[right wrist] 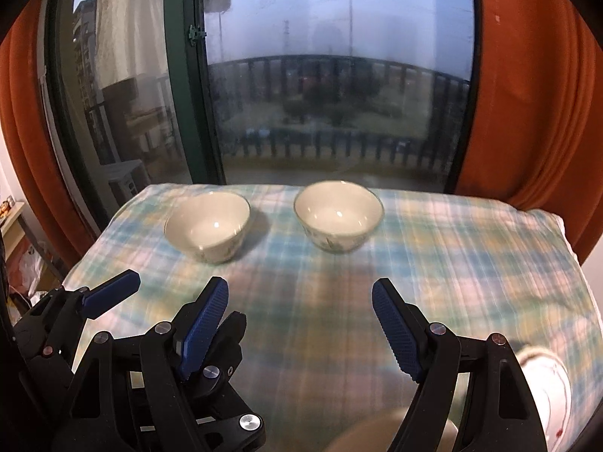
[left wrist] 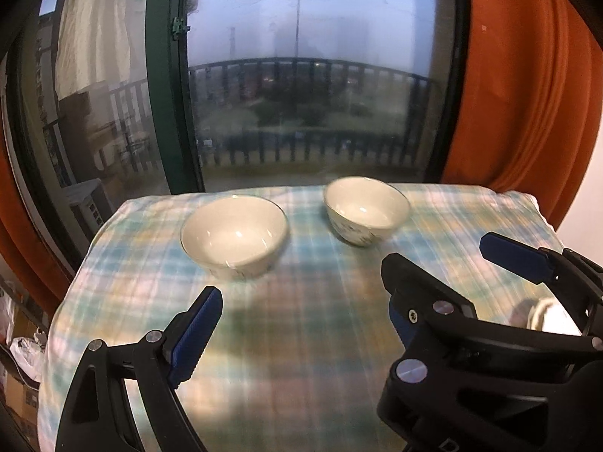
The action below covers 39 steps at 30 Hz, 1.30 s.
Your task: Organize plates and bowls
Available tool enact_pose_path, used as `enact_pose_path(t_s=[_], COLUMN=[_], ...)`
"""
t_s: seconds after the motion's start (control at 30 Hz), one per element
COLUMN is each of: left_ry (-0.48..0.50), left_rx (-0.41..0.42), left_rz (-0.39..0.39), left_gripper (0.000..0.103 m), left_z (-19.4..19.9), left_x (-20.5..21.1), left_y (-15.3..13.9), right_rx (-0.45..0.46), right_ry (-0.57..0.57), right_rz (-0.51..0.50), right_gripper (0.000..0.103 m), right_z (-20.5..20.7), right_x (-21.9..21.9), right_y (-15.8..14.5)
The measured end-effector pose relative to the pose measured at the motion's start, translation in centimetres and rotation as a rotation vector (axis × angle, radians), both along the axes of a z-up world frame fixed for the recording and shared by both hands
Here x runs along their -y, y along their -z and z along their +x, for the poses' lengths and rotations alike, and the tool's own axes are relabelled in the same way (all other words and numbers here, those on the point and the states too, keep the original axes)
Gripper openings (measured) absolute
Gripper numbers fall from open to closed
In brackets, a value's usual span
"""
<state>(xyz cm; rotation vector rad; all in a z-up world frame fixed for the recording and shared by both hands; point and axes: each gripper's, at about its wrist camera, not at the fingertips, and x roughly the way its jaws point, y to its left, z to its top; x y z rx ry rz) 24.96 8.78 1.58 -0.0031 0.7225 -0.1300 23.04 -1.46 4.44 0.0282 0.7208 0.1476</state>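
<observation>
Both of my hand-held grippers are spread wide and pinch nothing: the left hand-held gripper (left wrist: pixel 301 324) and the right hand-held gripper (right wrist: pixel 301 324) hang side by side over the near part of the bench (right wrist: pixel 471 263). The left bowl (left wrist: pixel 234 234) and the right bowl (left wrist: pixel 366 209) sit apart on the far part of the checked cloth (left wrist: pixel 301 358), both open side up. The bowls look smooth and round, so I think one could slip out if I pinch only the thin rim. The cloth looks soft and bumpy, so a bumped bowl could tip or slide. The two grippers are close, and they could knock together
</observation>
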Motion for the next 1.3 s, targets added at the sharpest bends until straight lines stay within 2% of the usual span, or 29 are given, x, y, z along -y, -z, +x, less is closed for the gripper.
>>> enact_pose_path(t_s=[0.17, 0.37, 0.7, 0.93, 1.3], left_ry=[-0.047, -0.099, -0.134, -0.149, -0.153], left_rx=[0.008, 0.013, -0.054, -0.094, -0.100], left_rz=[0.010, 0.033, 0.044, 0.045, 0.045], left_gripper=[0.091, 0.091, 0.091, 0.091, 0.092], left_z=[3.5, 7.0, 11.5, 13.2, 13.6], left_x=[-2.3, -4.5, -6.3, -6.9, -6.7], left_y=[-1.0, -1.0, 2.9, 5.3, 6.3], right_rx=[-0.031, -0.009, -0.075, -0.113, -0.132], right_ry=[-0.007, -0.023, -0.039, -0.059, -0.048], right_rz=[0.012, 0.022, 0.032, 0.039, 0.019], right_gripper=[0.083, 0.086, 0.089, 0.089, 0.089], right_z=[4.3, 8.4, 14.1, 16.2, 17.3], right_x=[-2.1, -4.4, -6.9, -7.8, -8.3], right_y=[-0.9, -1.4, 2.7, 5.4, 7.4])
